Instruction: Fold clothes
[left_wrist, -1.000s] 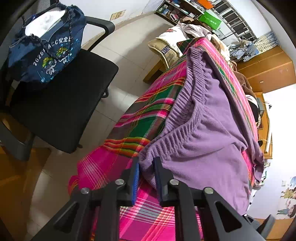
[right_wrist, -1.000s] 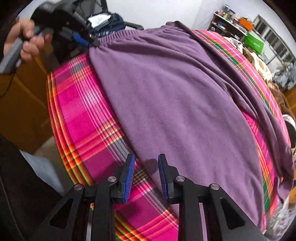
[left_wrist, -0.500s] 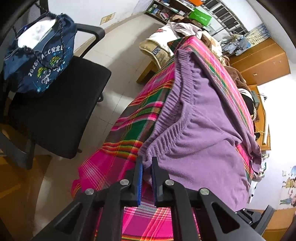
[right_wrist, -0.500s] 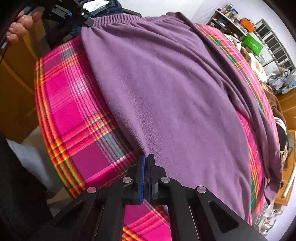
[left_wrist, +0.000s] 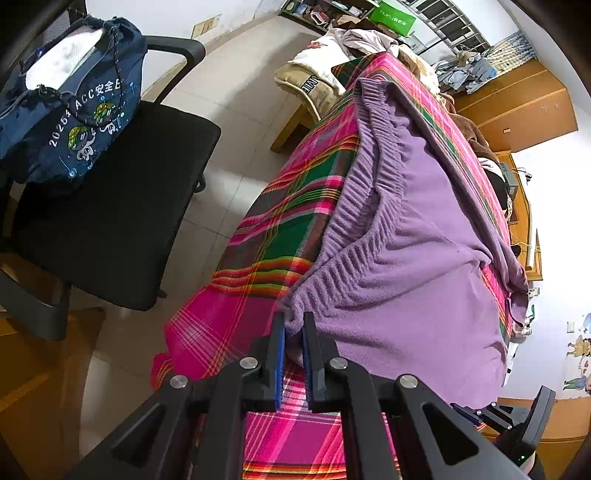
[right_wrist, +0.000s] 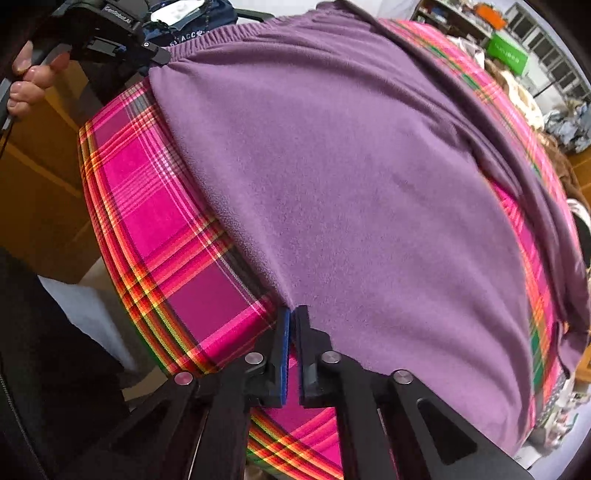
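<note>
Now we clamp both hand-held grippers, left (left_wrist: 293, 328) and right (right_wrist: 293, 317) (its jaws easing apart), on the purple fleece garment's (right_wrist: 369, 184) edge, ready to fold.

Bright, even indoor light — soft shadows, sharp centre (edges bend and darken, fisheye).
</note>
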